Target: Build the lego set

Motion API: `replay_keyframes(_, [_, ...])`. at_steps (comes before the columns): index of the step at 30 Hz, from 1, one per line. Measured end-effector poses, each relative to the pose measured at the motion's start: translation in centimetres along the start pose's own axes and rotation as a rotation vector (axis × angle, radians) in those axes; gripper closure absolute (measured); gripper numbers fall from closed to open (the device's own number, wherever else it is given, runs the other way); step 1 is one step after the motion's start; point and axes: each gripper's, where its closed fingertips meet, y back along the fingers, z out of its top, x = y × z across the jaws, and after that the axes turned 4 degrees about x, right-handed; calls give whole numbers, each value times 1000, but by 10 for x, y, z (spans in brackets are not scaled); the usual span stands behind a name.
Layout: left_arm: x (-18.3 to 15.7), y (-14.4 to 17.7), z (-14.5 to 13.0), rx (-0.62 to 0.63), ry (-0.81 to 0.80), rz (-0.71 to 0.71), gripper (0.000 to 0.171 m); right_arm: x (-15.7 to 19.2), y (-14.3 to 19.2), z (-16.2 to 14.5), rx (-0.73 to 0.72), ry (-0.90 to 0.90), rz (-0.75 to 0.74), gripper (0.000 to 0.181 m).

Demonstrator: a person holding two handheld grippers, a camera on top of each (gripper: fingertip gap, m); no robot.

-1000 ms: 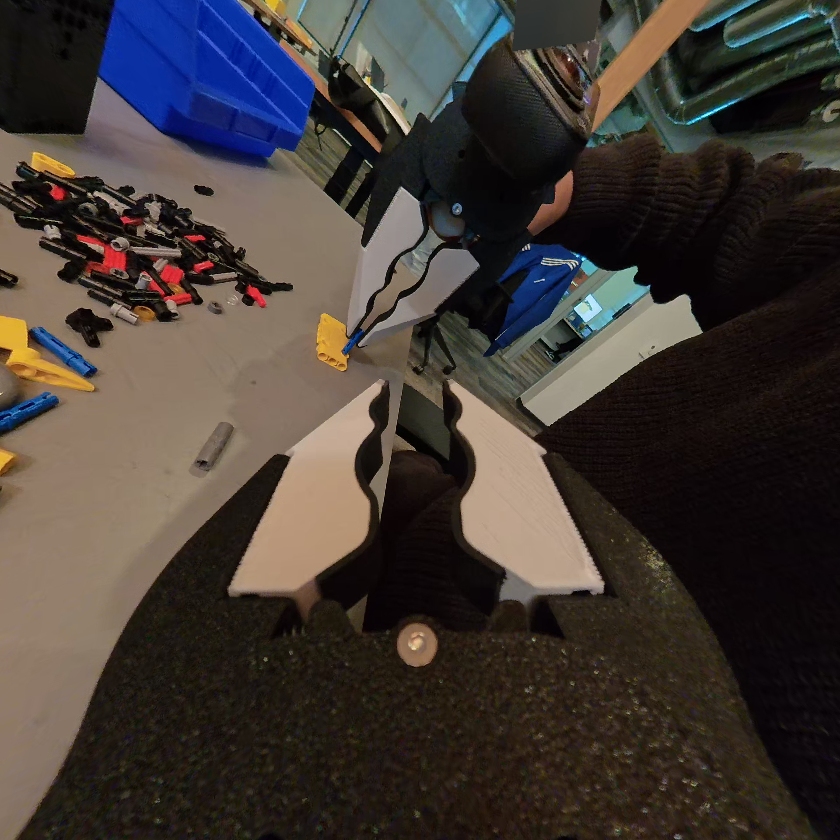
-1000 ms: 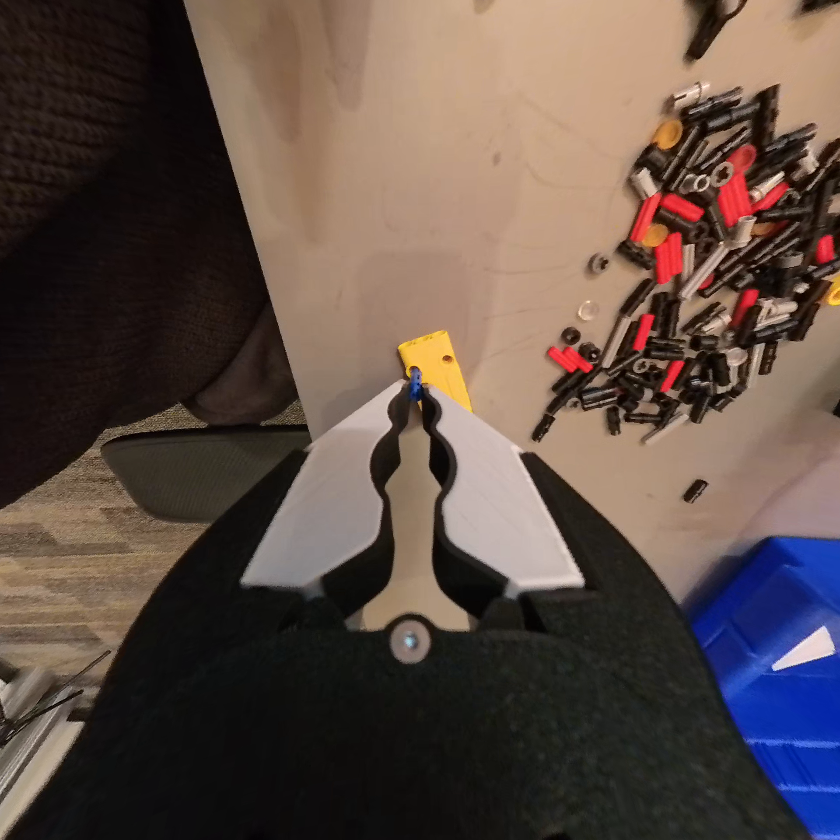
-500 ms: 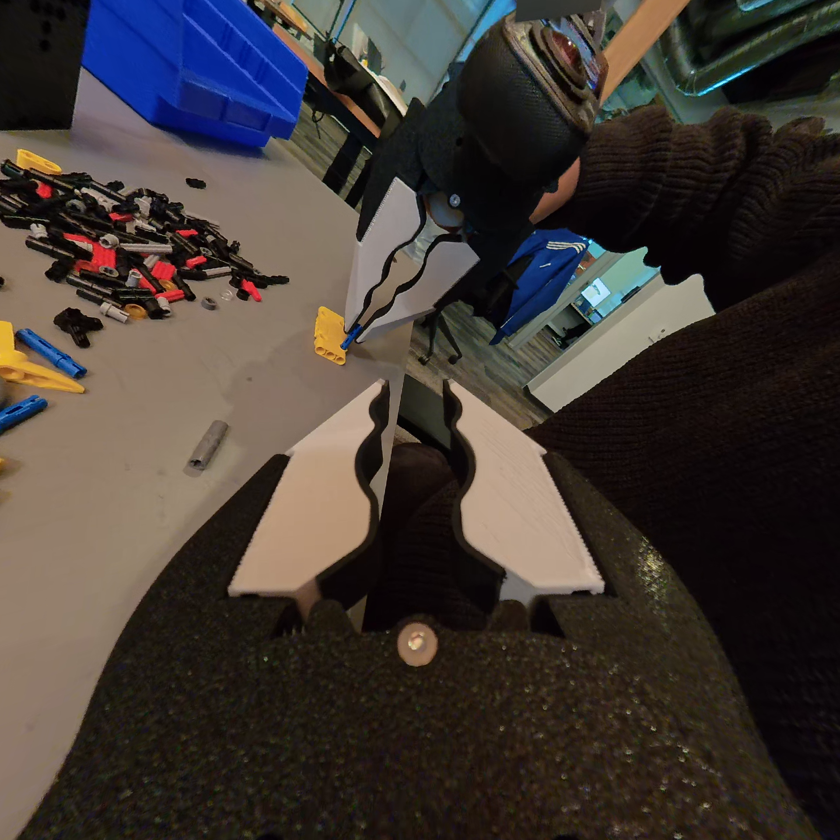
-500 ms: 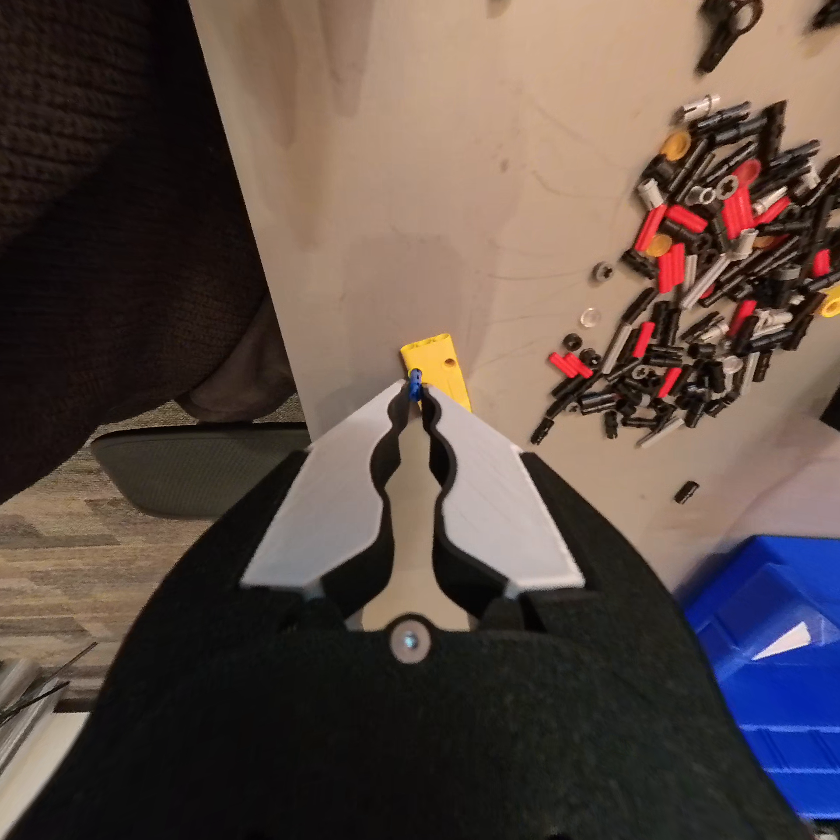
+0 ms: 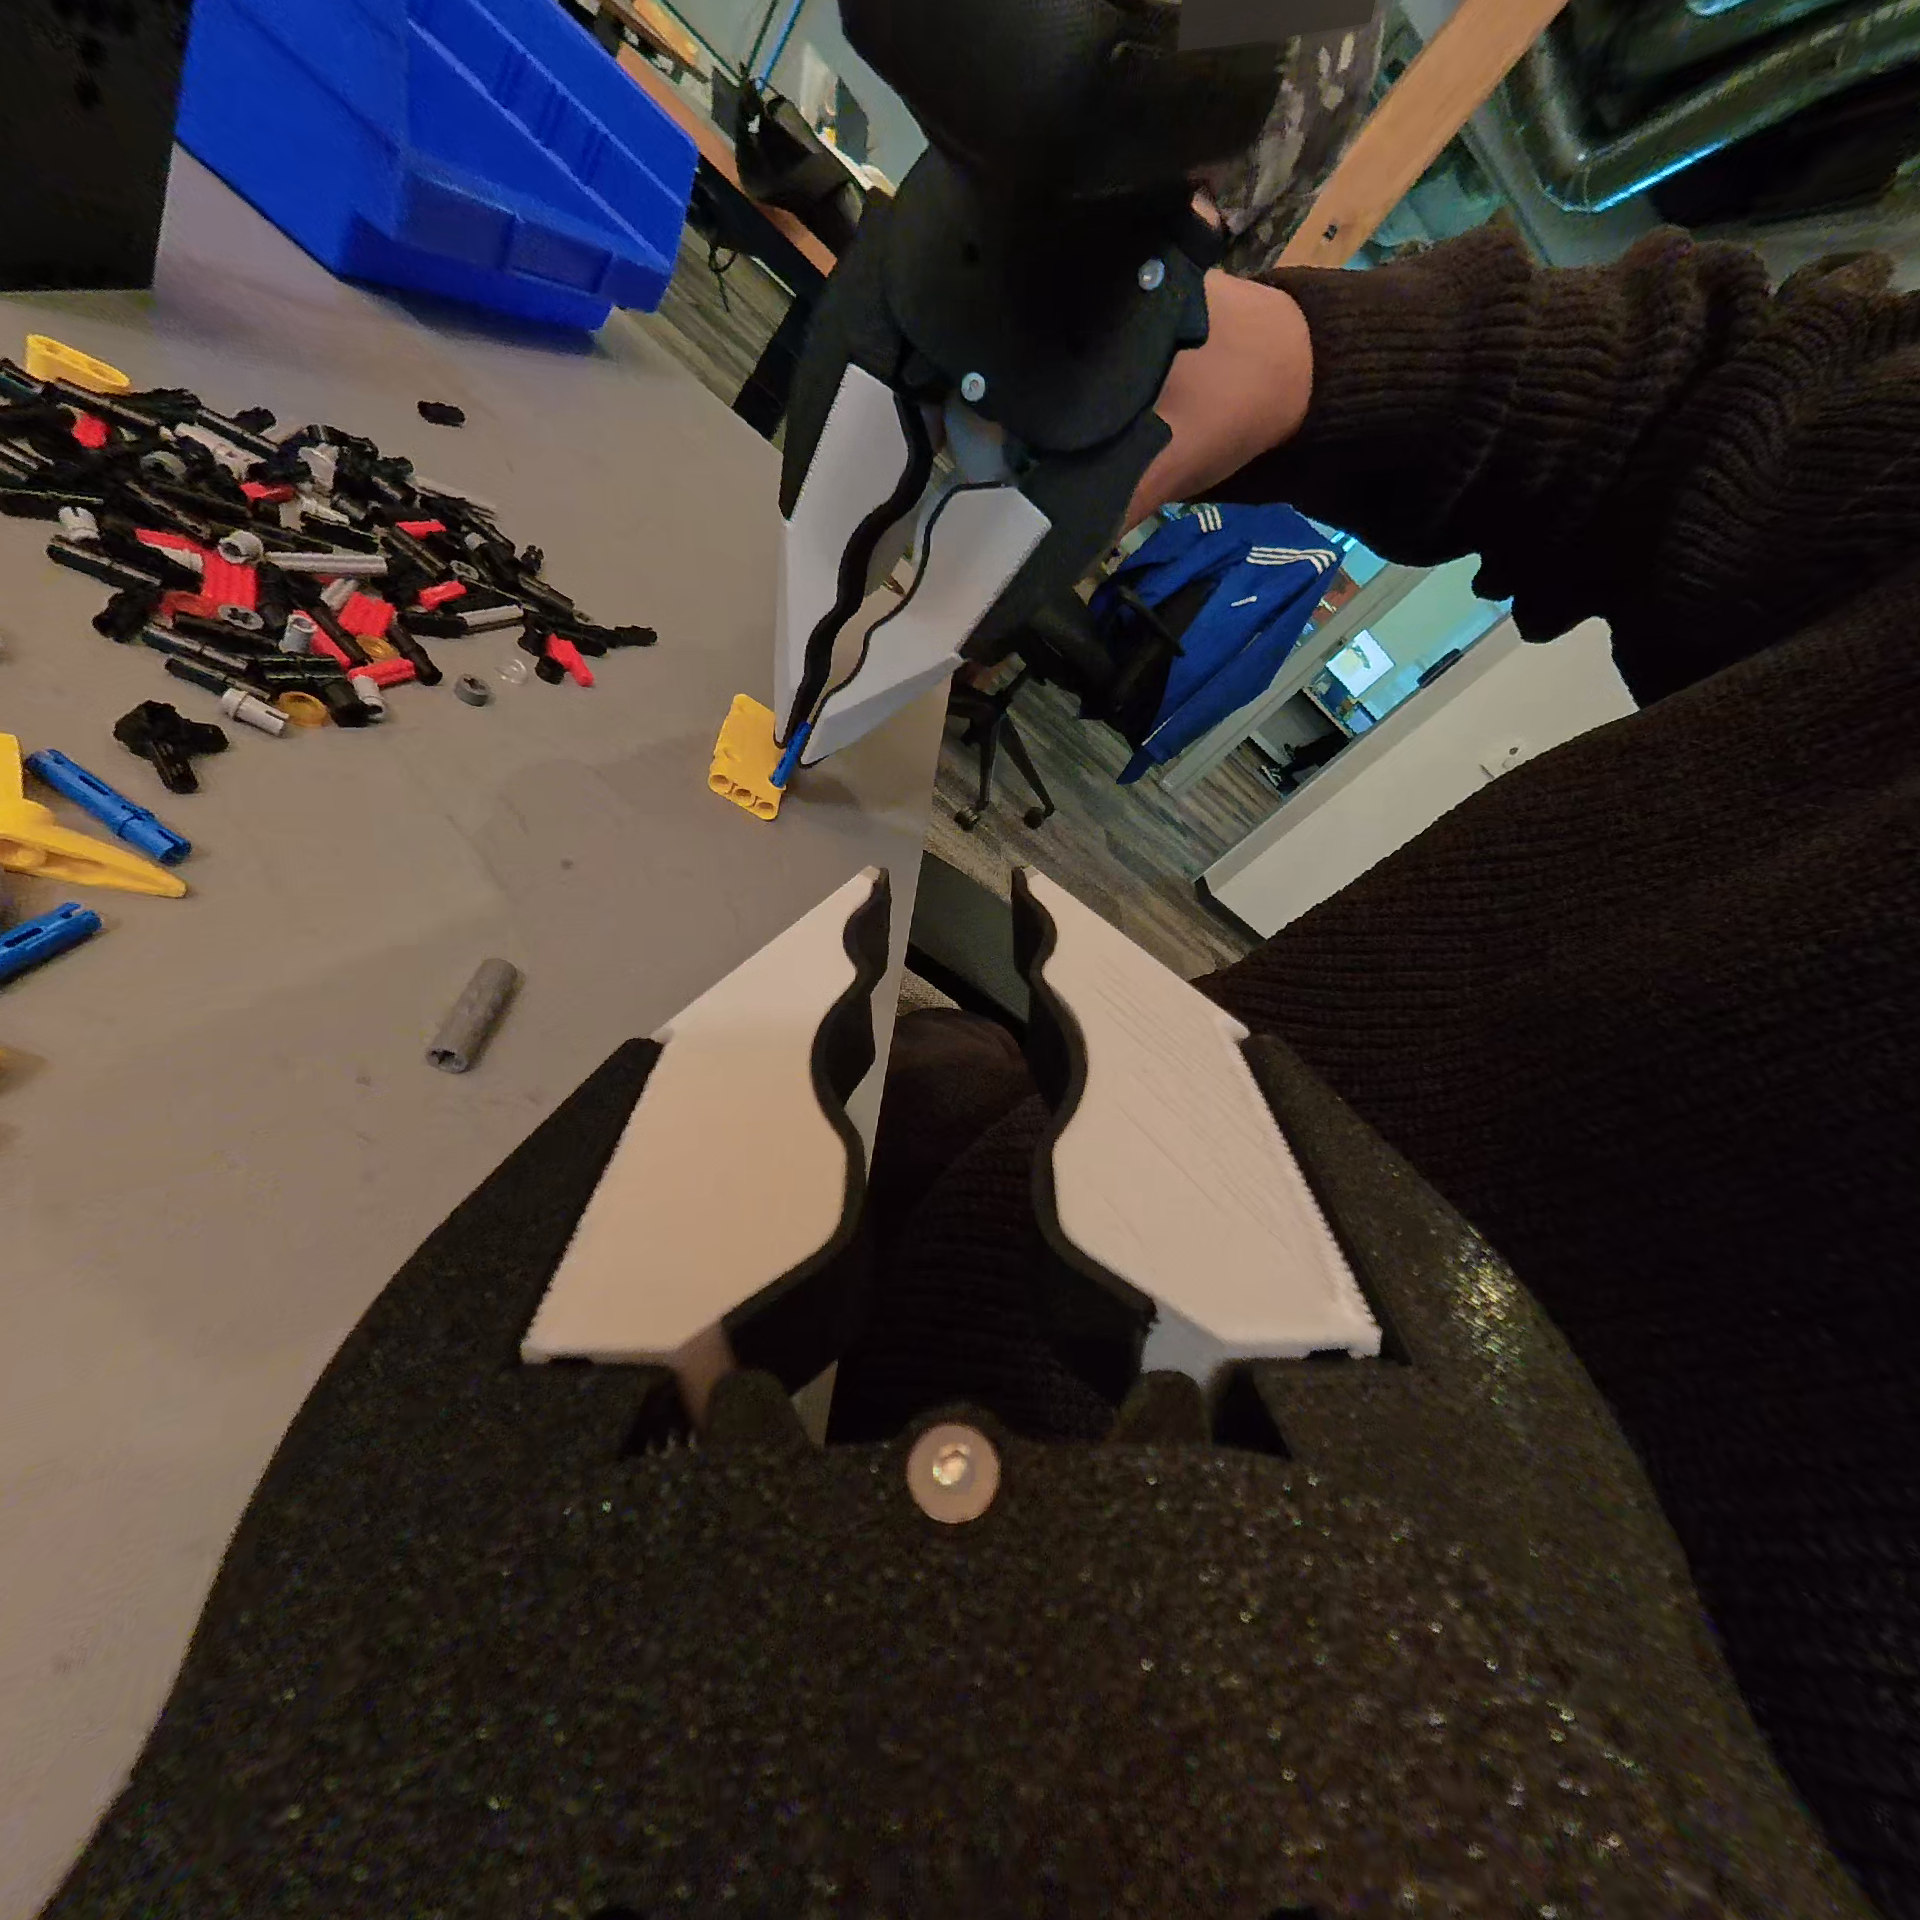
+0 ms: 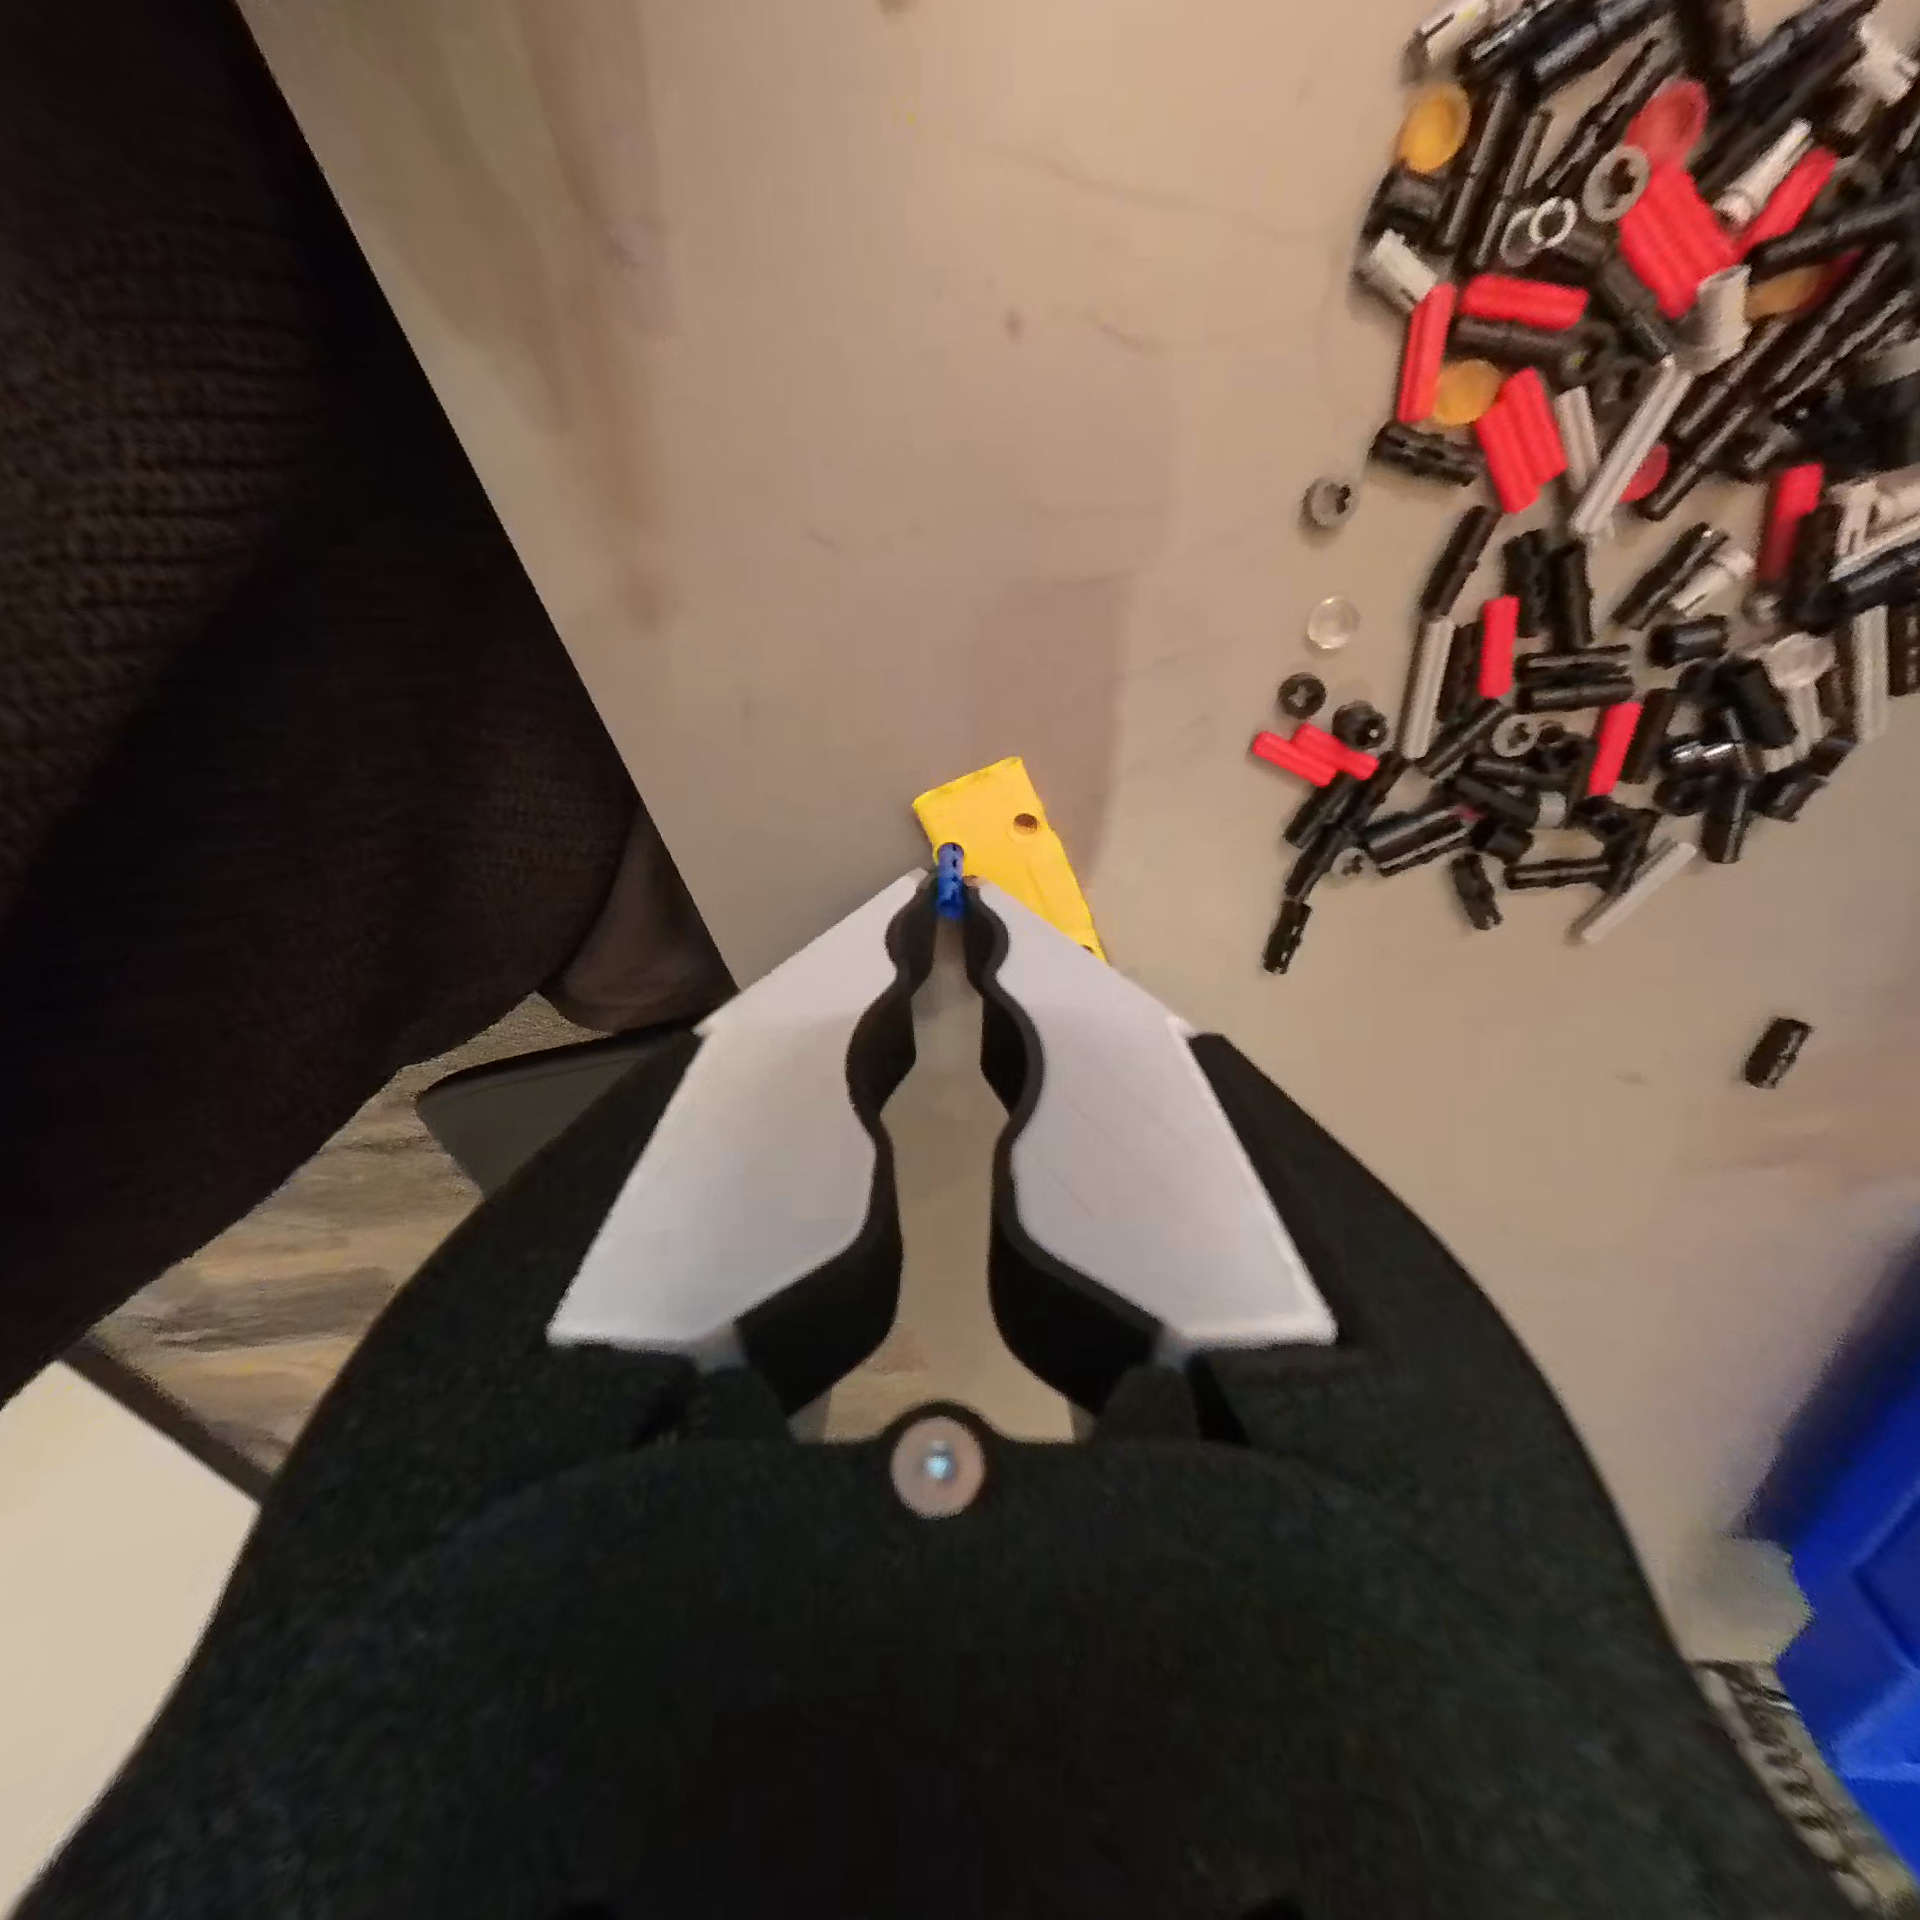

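Note:
My right gripper point(image 6: 948, 885) is shut on a small blue pin point(image 6: 950, 879) and holds its tip against a yellow beam point(image 6: 1006, 848) that lies on the grey table near its edge. In the left wrist view the right gripper point(image 5: 802, 750) points down at the yellow beam point(image 5: 744, 761), with the blue pin point(image 5: 784, 765) at its side. My left gripper point(image 5: 948, 904) is open and empty, hovering at the table edge a short way from the beam. A person's dark sleeve is behind it.
A heap of black, red and grey small parts point(image 5: 270, 582) lies on the table point(image 5: 260, 1195), also seen in the right wrist view point(image 6: 1621, 468). A grey tube point(image 5: 473, 1014), blue pins point(image 5: 104, 805) and a yellow wedge point(image 5: 73, 847) lie nearby. A blue bin point(image 5: 436, 156) stands at the back. Tip to tip, the grippers are about 12 cm apart.
The right gripper has tilted and come closer to the table, still holding the blue pin at the yellow beam. The left gripper has hardly moved.

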Motion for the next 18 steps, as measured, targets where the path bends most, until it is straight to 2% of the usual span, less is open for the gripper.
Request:
replay_keyframes(11, [0,0,0,0,1,1,148,-3,0,0,32,21,-49,177])
replay_keyframes(18, [0,0,-2,5,-7,8,148,-4,0,-1,-5,-66,-7,177])
